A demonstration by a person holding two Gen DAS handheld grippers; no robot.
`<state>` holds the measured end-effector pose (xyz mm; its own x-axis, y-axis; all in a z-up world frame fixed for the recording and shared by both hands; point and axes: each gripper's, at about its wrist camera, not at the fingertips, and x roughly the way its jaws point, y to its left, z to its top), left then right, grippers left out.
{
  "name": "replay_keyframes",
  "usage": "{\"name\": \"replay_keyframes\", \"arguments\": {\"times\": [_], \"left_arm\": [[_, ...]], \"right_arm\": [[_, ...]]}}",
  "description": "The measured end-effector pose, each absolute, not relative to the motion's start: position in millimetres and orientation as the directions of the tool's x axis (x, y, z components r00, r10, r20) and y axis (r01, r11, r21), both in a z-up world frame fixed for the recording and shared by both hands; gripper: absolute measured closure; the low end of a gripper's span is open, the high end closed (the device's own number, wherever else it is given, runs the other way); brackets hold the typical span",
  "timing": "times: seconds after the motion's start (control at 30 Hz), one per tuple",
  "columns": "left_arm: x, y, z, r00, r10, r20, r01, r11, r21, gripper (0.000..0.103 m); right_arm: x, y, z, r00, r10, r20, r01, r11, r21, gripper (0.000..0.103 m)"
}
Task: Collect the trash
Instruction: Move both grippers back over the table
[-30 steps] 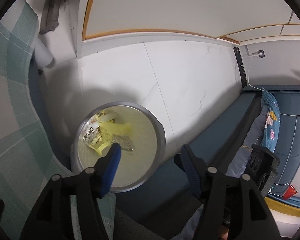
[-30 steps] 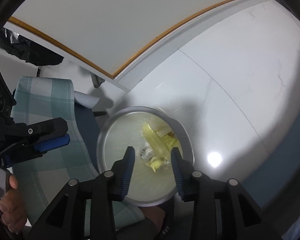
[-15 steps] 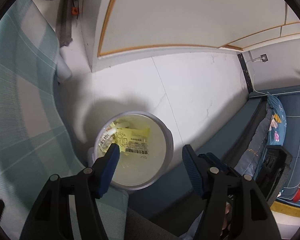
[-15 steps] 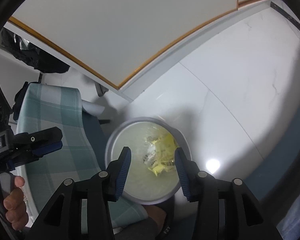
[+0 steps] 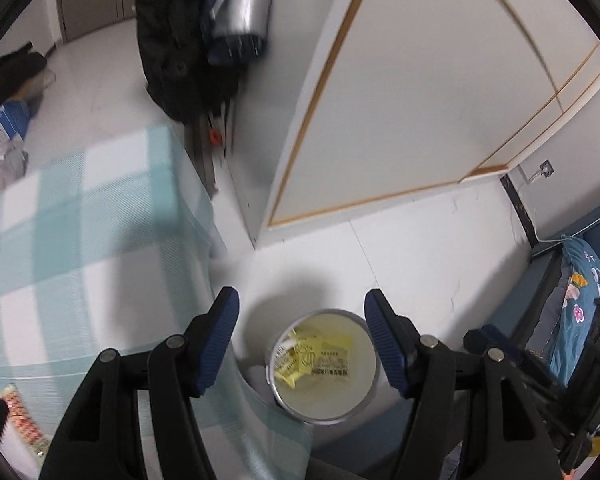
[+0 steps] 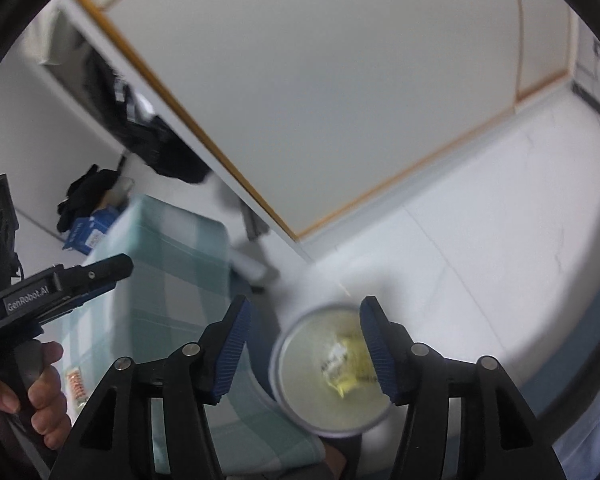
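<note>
Right gripper (image 6: 302, 344): jaws opening, nothing between the pads, poised high over the bin (image 6: 332, 372). Left gripper (image 5: 302, 340): jaws apart and empty, likewise looking down on the same bin (image 5: 324, 366). Trash: yellow wrappers (image 5: 314, 358) with printed labels, lying loose in the bottom of the bin; blurred but recognisable in the right wrist view as a yellow wrapper clump (image 6: 346, 366). Bin: round, pale inside, metal rim, standing on the white tiled floor (image 5: 420, 248), tucked just beside the rounded corner of the desk. Desk: covered with a teal and white check cloth (image 5: 80, 248); one small packet (image 5: 20, 416) with a red and orange pattern lies near its lower left edge, seen also as a small packet (image 6: 76, 386) in the right wrist view, close to the person's hand (image 6: 40, 396) on the left gripper's handle. Surroundings: white cabinet door (image 5: 420, 100) with orange trim, dark clothing (image 5: 188, 48) hanging by it, a blue box (image 5: 4, 124) on the floor farther back, a blue sofa (image 5: 580, 320) to the right. Step in hand, as judged: wrappers are deposited, and the packet on the desk looks like the next candidate. Handling note: approach the packet from above with jaws wide, close on its edge without snagging the cloth, and carry it squarely over the bin's mouth before letting go, since the bin sits partly under the desk corner.
</note>
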<state>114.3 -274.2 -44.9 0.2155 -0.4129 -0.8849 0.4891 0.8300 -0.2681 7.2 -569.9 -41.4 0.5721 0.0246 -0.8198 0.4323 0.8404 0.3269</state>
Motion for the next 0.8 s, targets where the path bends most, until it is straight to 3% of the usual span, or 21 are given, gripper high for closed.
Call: {"name": "replay_keyframes", "arguments": {"times": [0.3,0.43,0.67,0.8], "left_arm": [[111.0,-220.0,9.2,0.425,-0.412,-0.806,0.438,0.873,-0.216,0.04],[109.6,-187.7,38.6,0.534,-0.38,-0.755,0.398,0.901,-0.172,0.025],[100.3,-143.4,87.0,0.671,-0.33,-0.663,0.344,0.932,-0.116,0.02],[95.8,-109.2,103.9,0.725,-0.28,-0.629,0.266,0.956,-0.12,0.016]], "right_arm": [[32.3,-519.8,28.9,0.692,0.014,-0.722,0.282,0.915,0.288,0.039],[42.8,-488.9,63.6,0.751,0.016,-0.66,0.197,0.949,0.247,0.036],[52.3,-431.5,114.4,0.826,0.082,-0.558,0.061,0.971,0.233,0.03],[49.5,-391.0,134.1,0.857,0.156,-0.492,-0.048,0.973,0.225,0.02]]}}
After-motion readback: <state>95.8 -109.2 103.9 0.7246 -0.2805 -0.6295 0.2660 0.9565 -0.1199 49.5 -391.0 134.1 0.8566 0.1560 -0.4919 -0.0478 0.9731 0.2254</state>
